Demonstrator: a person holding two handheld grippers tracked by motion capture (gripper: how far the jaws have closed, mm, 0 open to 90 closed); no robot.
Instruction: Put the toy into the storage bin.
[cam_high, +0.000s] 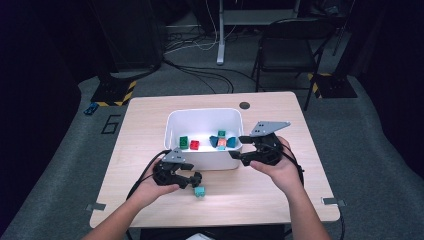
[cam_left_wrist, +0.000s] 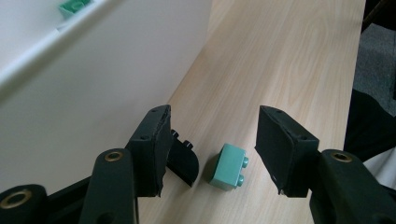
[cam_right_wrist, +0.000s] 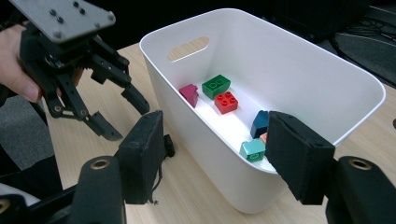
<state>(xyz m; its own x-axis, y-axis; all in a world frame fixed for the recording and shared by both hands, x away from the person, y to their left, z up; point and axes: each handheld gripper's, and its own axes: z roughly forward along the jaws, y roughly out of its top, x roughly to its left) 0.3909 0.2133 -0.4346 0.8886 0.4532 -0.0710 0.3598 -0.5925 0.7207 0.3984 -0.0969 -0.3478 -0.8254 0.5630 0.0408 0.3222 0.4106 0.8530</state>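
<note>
The left gripper hangs low over the table with its jaws spread; a teal toy brick lies on the wood between them, nearer the right jaw, no pad touching it. It sits just in front of the near wall of the white bin, with open wood to its right and toward the table's near edge. The right gripper hovers at the bin's near right corner, jaws spread and empty, straddling the rim. Inside the bin lie a green brick, a red brick, a magenta piece, a dark blue piece and another teal brick.
</note>
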